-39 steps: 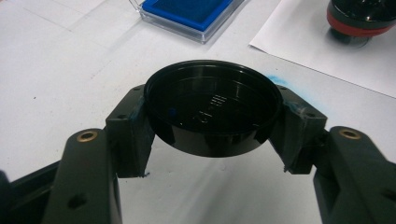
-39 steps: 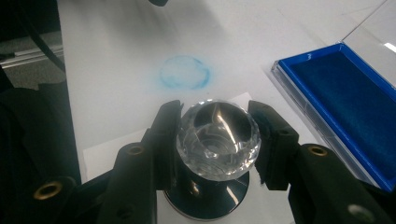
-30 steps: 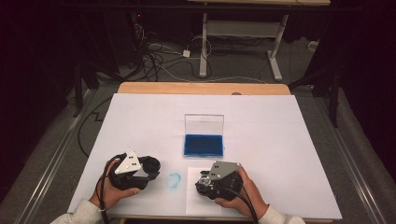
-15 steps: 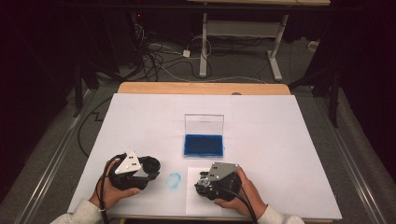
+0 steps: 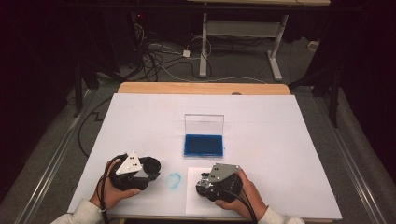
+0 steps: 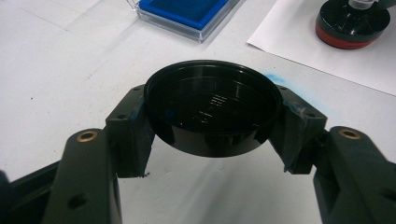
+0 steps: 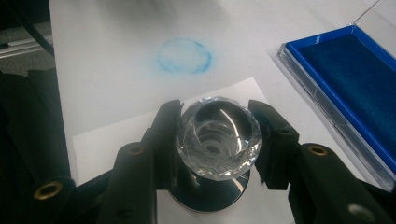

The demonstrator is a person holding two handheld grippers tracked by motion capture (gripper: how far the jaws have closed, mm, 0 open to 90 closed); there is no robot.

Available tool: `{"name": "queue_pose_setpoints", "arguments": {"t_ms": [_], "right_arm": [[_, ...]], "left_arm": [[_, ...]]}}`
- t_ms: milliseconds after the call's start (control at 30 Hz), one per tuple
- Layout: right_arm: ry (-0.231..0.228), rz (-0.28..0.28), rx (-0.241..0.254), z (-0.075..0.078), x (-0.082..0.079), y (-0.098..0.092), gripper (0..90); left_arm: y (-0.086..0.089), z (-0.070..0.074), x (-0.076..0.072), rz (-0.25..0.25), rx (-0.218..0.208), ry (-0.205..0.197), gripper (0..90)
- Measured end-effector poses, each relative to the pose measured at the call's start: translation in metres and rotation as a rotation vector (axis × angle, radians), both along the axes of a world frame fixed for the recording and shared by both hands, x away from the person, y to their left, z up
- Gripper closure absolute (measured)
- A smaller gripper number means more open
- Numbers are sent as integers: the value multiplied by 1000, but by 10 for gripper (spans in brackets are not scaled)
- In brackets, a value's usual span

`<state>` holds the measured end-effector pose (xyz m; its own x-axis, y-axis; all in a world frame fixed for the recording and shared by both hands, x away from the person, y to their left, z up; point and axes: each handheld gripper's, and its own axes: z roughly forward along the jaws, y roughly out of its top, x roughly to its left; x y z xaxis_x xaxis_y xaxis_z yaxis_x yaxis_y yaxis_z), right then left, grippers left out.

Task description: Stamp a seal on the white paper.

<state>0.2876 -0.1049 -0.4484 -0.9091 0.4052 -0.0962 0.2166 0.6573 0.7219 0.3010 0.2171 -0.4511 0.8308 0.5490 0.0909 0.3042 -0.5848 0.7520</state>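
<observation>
Looking down from the high view, a white-covered table is seen with an open blue ink pad at its middle, its clear lid standing upright behind it. Nearer the person, the left gripper and the right gripper are held low over the table, a smudged blue ring lying between them and a white paper sheet lying under the right one.

From the left gripper view, a shallow round black cap is seen clamped across its rim between the fingers, hollow side up and clear of the table. It is judged light, rigid and glossy, so likely to slip unless gripped squarely on opposite walls.

From the right gripper view, a stamp with a faceted clear knob is seen standing upright on the paper, its dark round base beneath. The fingers are closed on the knob at both sides. The knob is judged hard and slick, possibly brittle at its facets; it is best taken at its widest girth, as it is now, and kept vertical so that the inked face is pressed flat.
</observation>
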Motion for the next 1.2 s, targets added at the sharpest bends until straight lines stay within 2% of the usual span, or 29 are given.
{"name": "queue_pose_setpoints", "arguments": {"t_ms": [367,833,1000,1200], "right_arm": [[-4,-4,-6,0,-1,1,566],[28,-5,19,-1,2,-4,566],[7,-1,-11,0,0,1,566],[10,-1,-11,0,0,-2,566]], "left_arm": [[0,-1,0,0,4,2,366],[1,-1,0,2,-2,4,366],[0,-1,0,1,0,5,366],[0,0,0,-12,17,-3,366]]}}
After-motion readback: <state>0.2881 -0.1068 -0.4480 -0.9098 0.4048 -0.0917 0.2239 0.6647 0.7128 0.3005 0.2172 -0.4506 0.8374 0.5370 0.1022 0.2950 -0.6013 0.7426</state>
